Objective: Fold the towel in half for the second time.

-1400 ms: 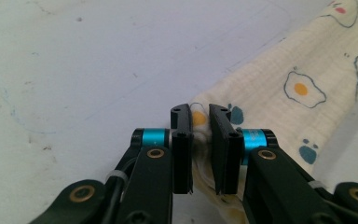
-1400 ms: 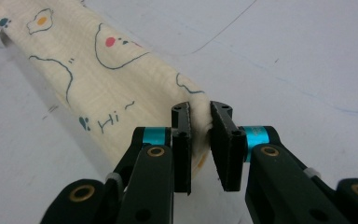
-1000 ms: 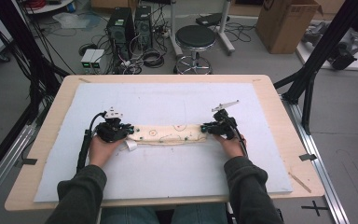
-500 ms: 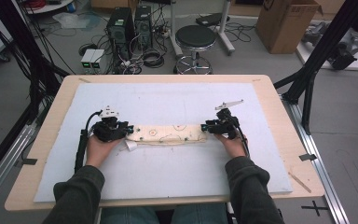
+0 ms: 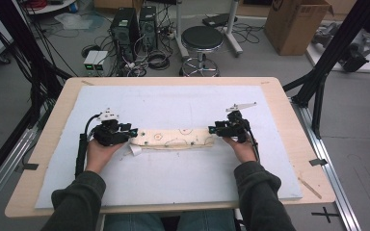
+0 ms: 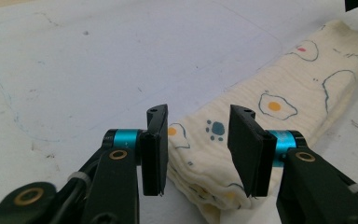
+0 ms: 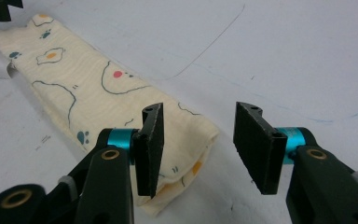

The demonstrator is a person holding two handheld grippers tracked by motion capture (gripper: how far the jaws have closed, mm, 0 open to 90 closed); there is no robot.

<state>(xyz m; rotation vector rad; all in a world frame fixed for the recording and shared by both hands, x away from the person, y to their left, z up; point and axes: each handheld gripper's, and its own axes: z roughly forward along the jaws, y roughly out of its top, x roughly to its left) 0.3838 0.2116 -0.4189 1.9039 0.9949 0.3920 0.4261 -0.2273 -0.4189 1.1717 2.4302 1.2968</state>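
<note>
Two grippers sit at the ends of a folded cloth (image 5: 172,139) that lies as a long narrow strip across the white mat (image 5: 173,187) on the table (image 5: 289,125). In the high view the left gripper (image 5: 131,132) is at the strip's left end and the right gripper (image 5: 212,129) at its right end, each held in a hand (image 5: 99,151) coming in from the bottom edge.

Left gripper view: the jaws stand partly apart and have just been opening; the near end of the cloth (image 6: 261,116) lies between and below them, and the pads do not press on it. The fabric is cream with printed fried eggs, blue paw marks and outlined shapes, and its folded layers show at the near edge.

Right gripper view: the jaws are likewise partly apart and have just been opening. The cloth's (image 7: 98,93) end lies under the left jaw and reaches part way into the gap; the pads are clear of it. A white tag (image 7: 0,70) sticks out at the far end of the strip; any writing on it is too small to read.

No brand or legible text shows on the cloth or the mat, just faint pen lines on the mat (image 7: 270,56)
</note>
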